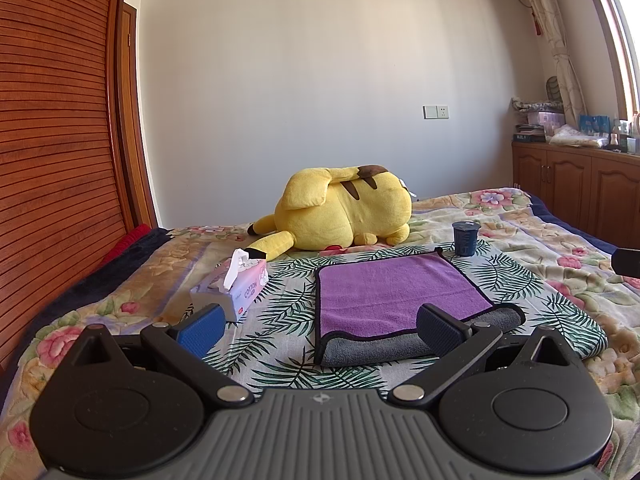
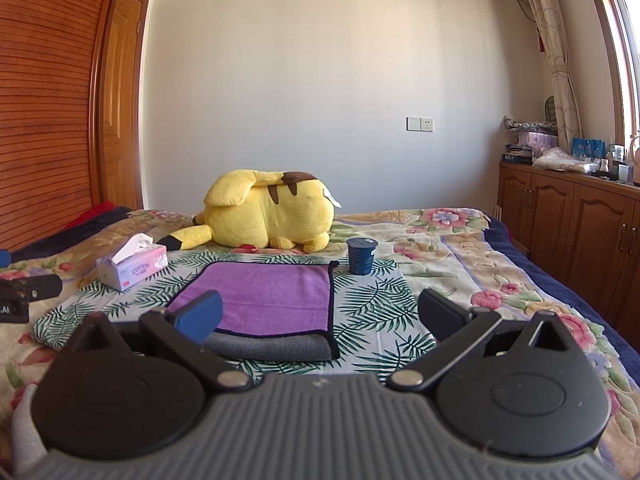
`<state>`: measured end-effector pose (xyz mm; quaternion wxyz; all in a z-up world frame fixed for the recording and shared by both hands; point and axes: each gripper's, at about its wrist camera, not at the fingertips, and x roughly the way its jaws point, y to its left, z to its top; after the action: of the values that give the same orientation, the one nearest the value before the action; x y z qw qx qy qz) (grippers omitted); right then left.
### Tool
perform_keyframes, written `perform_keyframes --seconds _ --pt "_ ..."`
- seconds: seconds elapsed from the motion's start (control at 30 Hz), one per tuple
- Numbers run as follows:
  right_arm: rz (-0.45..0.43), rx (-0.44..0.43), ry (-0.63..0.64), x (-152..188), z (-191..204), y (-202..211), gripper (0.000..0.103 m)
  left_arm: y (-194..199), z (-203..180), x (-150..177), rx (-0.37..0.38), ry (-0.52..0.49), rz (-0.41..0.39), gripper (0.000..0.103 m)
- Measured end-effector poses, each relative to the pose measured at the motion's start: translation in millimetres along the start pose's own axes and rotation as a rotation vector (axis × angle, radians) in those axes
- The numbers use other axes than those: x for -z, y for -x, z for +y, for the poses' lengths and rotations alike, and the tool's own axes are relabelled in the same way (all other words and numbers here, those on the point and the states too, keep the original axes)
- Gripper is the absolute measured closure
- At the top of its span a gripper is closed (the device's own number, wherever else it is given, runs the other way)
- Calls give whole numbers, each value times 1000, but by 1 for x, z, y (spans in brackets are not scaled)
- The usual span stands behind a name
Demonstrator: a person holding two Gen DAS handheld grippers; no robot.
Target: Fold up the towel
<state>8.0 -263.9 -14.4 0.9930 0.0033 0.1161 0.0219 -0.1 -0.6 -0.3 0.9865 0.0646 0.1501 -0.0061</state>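
A purple towel (image 1: 394, 286) with a grey underside and dark trim lies on a leaf-print cloth (image 1: 280, 300) on the bed. Its near edge is folded, showing grey (image 1: 372, 346). My left gripper (image 1: 320, 322) is open, hovering just short of the towel's near edge, nothing between its fingers. In the right wrist view the same towel (image 2: 268, 294) lies ahead and slightly left. My right gripper (image 2: 320, 312) is open and empty above the towel's near right corner. The left gripper's body (image 2: 24, 294) shows at the left edge of the right wrist view.
A tissue box (image 1: 232, 288) sits left of the towel. A dark blue cup (image 1: 465, 238) stands at the towel's far right corner. A yellow plush toy (image 1: 340, 214) lies behind. Wooden cabinets (image 2: 580, 232) line the right side, a wooden headboard (image 1: 52, 140) the left.
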Motion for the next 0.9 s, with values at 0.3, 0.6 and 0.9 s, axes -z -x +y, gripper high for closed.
perform_keyframes --seconds 0.3,0.6,0.9 --pt "0 0 0 0 0 0 0 0 0 0 0 0 0 16" --pt "0 0 0 0 1 1 0 0 0 0 0 -1 0 16" --pt "1 0 1 0 3 0 0 0 0 0 0 -2 0 16"
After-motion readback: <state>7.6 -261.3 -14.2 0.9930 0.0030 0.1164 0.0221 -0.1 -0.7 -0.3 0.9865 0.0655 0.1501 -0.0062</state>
